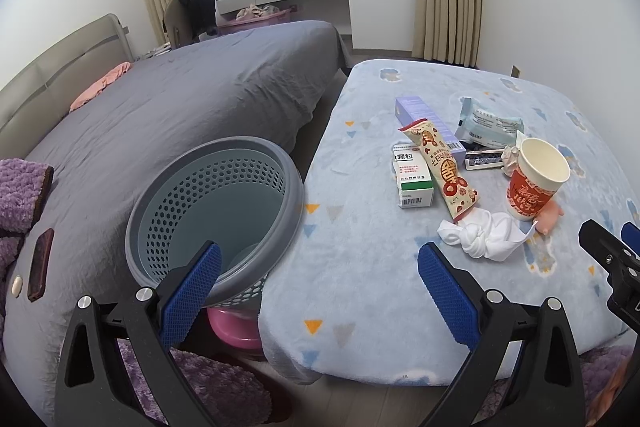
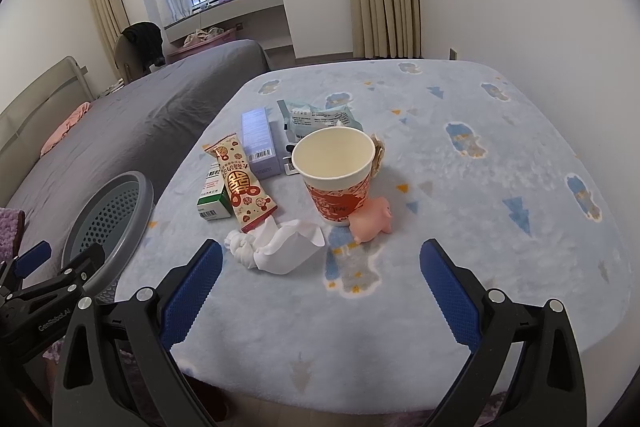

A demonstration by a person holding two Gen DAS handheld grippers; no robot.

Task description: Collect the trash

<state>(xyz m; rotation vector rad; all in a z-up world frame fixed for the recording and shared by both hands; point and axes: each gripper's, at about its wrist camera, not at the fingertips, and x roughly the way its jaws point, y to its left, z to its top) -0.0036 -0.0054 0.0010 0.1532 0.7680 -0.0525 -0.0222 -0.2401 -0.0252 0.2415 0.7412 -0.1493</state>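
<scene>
Both the left tool (image 1: 318, 283) and the right tool (image 2: 320, 281) are held wide apart and empty at the near edge of the surface (image 2: 500, 227), presumably so that the crumpled tissue (image 2: 276, 245), which is lying nearest, can be carried left to the perforated bin (image 1: 212, 203).

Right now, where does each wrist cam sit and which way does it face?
Left wrist: low at the near left corner of the blue blanket, facing the window; sees the grey basket, the open left gripper, and the right gripper's tip at the frame edge.
Right wrist: near edge further right, facing the paper cup; shows the open right gripper, with the left gripper at lower left.
Shared: cup, white tissue, snack wrapper, basket, grey bed.
</scene>
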